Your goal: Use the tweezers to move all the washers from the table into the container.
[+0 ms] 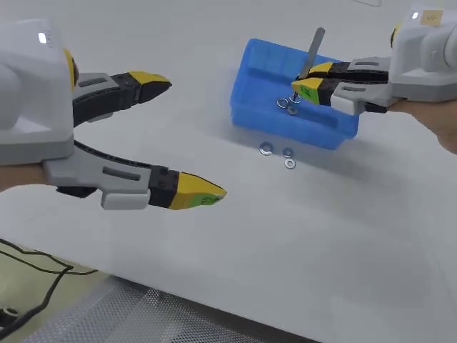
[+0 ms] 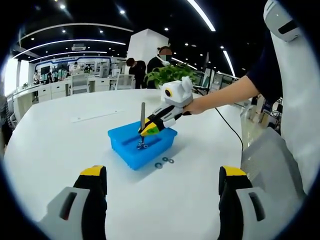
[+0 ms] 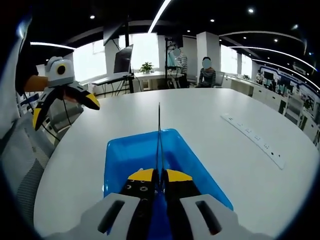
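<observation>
A blue container [image 1: 250,78] stands on the white table [image 1: 300,236]. Several washers [image 1: 284,105] lie inside it. Three more washers [image 1: 288,153] lie on the table just in front of its near wall. My right gripper [image 1: 296,89] is shut on metal tweezers [image 1: 312,53], which stand nearly upright with their tips down inside the container. The right gripper view has the tweezers [image 3: 159,135] between my shut fingertips over the container [image 3: 125,155]. My left gripper [image 1: 194,138] hangs wide open over the table to the left, holding nothing. Whether the tweezer tips hold a washer I cannot tell.
The left gripper view has the container [image 2: 125,142], the table washers [image 2: 164,162] and my right gripper [image 2: 146,131] ahead. A flat white strip [image 3: 252,132] lies far across the table. Black cables [image 1: 36,264] and a mesh chair [image 1: 107,314] sit below the table's near edge.
</observation>
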### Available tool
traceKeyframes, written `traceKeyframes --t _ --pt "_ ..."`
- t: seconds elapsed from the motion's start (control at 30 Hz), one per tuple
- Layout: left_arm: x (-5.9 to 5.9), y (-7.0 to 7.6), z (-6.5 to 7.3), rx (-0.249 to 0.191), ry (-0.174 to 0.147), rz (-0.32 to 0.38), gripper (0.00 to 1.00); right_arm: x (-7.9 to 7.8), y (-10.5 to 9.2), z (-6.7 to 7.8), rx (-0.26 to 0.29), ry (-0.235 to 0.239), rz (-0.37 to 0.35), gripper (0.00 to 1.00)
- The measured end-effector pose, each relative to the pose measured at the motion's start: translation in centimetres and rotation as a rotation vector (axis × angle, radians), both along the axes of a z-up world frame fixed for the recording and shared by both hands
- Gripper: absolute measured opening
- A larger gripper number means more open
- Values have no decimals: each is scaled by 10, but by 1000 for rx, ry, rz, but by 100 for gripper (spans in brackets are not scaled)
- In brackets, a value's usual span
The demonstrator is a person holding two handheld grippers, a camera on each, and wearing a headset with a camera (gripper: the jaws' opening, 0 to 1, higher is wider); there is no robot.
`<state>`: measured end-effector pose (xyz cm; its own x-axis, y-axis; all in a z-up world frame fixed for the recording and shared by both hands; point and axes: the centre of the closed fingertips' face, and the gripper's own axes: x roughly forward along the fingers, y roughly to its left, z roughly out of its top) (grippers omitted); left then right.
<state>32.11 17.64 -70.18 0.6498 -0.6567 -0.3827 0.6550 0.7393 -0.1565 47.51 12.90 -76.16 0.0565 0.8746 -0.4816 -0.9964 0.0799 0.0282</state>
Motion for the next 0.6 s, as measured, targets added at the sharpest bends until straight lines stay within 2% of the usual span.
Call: traceKeyframes --t 0.13,0.2,0.33,0.4,0.5,0.53,0.6 --pt "14 4 11 -49 -31 42 98 -3 0 3 7 -8 14 8" --pt "20 2 17 -63 -44 49 98 -7 0 8 14 -11 18 8" --pt "34 1 18 -59 -57 55 95 -9 0 19 33 -30 31 8" --pt "42 -4 21 -66 -66 52 93 -10 -1 25 39 -42 36 8" --pt "56 -16 28 -77 -85 22 92 -14 -1 32 45 -59 49 8" --pt "60 -21 28 -74 -89 -7 91 -18 -2 32 31 -84 68 8" --pt "69 -32 29 -42 -105 -68 86 -26 -4 31 12 -98 97 8"
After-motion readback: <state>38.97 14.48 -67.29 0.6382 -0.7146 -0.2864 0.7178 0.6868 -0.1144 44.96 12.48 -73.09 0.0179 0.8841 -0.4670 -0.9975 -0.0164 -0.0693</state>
